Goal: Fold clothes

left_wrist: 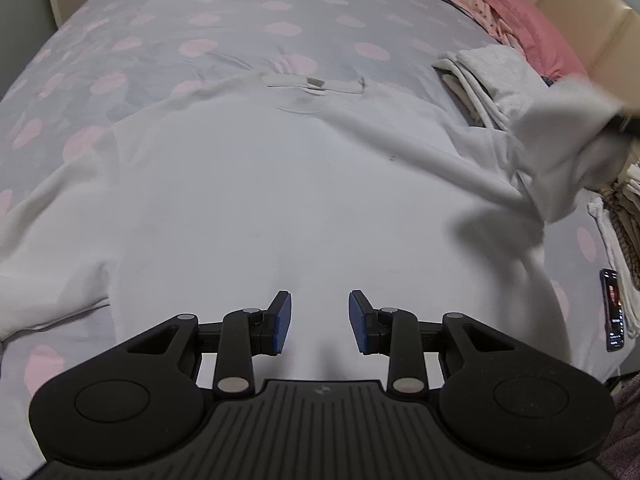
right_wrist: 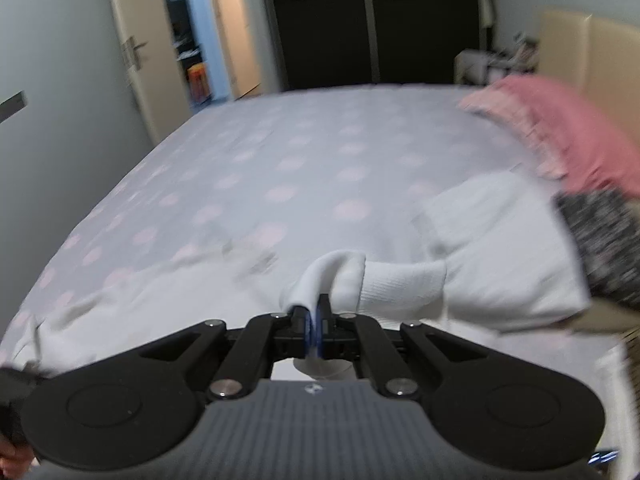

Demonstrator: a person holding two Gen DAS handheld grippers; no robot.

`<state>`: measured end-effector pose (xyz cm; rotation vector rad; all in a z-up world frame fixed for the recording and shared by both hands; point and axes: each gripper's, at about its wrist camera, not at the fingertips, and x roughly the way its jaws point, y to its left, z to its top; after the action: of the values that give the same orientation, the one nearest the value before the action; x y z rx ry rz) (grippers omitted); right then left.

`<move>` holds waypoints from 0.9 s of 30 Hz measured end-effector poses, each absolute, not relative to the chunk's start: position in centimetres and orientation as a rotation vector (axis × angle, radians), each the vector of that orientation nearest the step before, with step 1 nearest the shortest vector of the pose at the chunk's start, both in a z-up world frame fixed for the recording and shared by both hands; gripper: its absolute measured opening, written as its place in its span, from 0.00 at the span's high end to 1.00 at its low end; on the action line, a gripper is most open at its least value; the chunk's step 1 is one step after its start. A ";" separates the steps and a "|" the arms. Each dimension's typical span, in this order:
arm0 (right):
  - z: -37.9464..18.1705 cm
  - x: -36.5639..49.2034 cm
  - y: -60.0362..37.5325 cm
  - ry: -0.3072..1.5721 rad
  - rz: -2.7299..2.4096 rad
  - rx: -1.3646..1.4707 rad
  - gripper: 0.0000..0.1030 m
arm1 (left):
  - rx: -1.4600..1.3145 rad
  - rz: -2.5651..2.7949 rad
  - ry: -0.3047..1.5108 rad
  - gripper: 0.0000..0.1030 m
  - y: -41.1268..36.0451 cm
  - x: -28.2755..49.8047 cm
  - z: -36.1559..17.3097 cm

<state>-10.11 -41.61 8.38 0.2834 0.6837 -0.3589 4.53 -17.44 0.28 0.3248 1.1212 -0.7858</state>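
Folding step: a sleeve fold seems to be in hand; the white sweatshirt [left_wrist: 280, 200] lies spread flat on the bed [left_wrist: 200, 20], neckline toward the far side, and one sleeve [left_wrist: 568, 152] is lifted off the cover at the right.
Right gripper [right_wrist: 313, 332]: jaws clamped together on the ribbed cuff [right_wrist: 396, 284], which bunches over the fingertips.
Left gripper [left_wrist: 320, 320]: jaws apart with nothing between them, blue pads [left_wrist: 282, 322] poised over the lower body of the garment.
Next move, as I judge it: carry the sleeve across the chest and lay it flat, with the free gripper pinning the body so it does not drag.
Fabric: thick, soft, matte knit; the cuff is ribbed, and the body lies in shallow wrinkles.
Bedcover: smooth grey cotton with pink dots.
Nearby: a folded pale stack [left_wrist: 492, 80], a pink pillow [left_wrist: 532, 28] and a phone [left_wrist: 614, 308] at the bed's right edge.
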 end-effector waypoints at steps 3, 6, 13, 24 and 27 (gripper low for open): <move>4.3 -8.5 -39.1 0.752 -0.307 0.232 0.97 | 0.328 -0.770 1.117 0.71 -17.3 4.9 0.1; 1.0 -7.6 -36.8 0.830 -0.261 0.149 0.91 | 0.342 -0.767 1.117 0.71 -17.2 4.8 -0.1; -2.1 -9.4 -36.2 0.919 -0.178 0.125 0.53 | 0.377 -0.794 1.097 0.71 -17.3 4.0 -0.4; -3.7 -17.5 -40.3 0.969 -0.232 0.153 0.40 | 0.373 -0.962 1.093 0.70 -20.3 0.4 -1.1; -4.7 -18.8 -40.8 1.003 -0.272 0.177 0.39 | 0.362 -1.027 1.094 0.58 -22.2 -1.2 -0.9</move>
<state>-18.83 -40.78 -4.69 0.1771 1.0029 -0.2719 -1.19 -22.17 -0.92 0.3625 1.0936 -1.0267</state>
